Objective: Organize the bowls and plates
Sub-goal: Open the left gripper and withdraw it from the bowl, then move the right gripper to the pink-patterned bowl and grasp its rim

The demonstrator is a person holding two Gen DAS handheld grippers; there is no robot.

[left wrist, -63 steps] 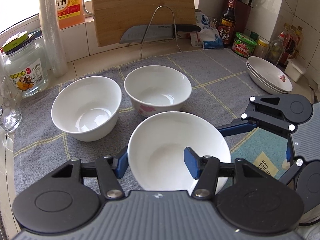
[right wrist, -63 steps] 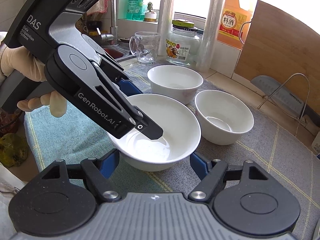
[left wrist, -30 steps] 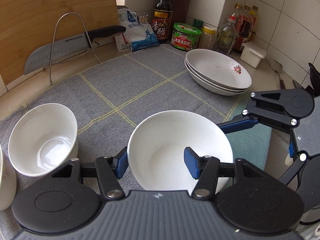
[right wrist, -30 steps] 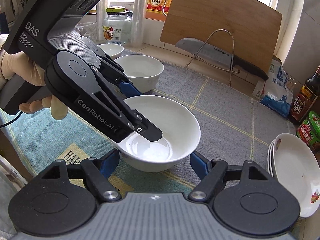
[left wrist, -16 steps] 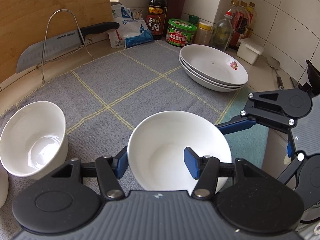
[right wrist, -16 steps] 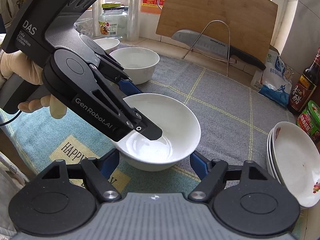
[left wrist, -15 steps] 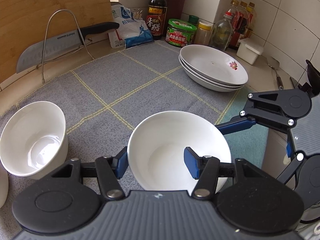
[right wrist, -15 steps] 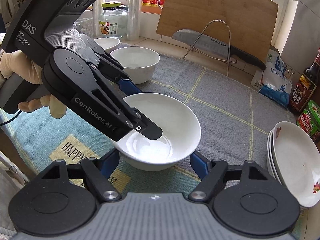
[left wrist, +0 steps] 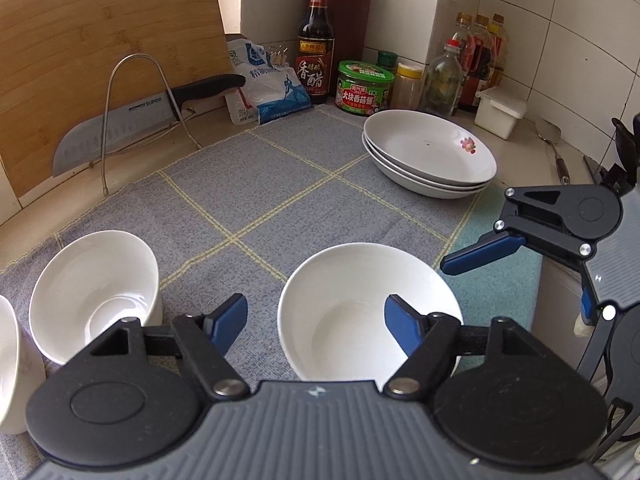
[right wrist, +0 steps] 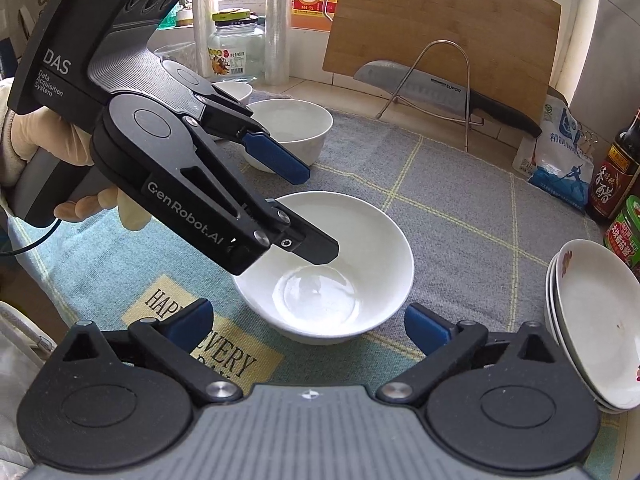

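Left wrist: left tool point(left wrist: 316, 320) has released the bowl point(left wrist: 370, 308).

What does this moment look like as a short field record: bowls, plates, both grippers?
near bowl: on the grey mat, released
left gripper: open, jaws just opened, one finger inside the bowl, one outside its rim
right gripper: open, empty, beside the bowl
other bowls: two, to the left
plates: stack of three, far right of mat

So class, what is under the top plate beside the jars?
Two more plates lie stacked under the top plate, on the grey cloth. Only their rims show; their insides are covered.
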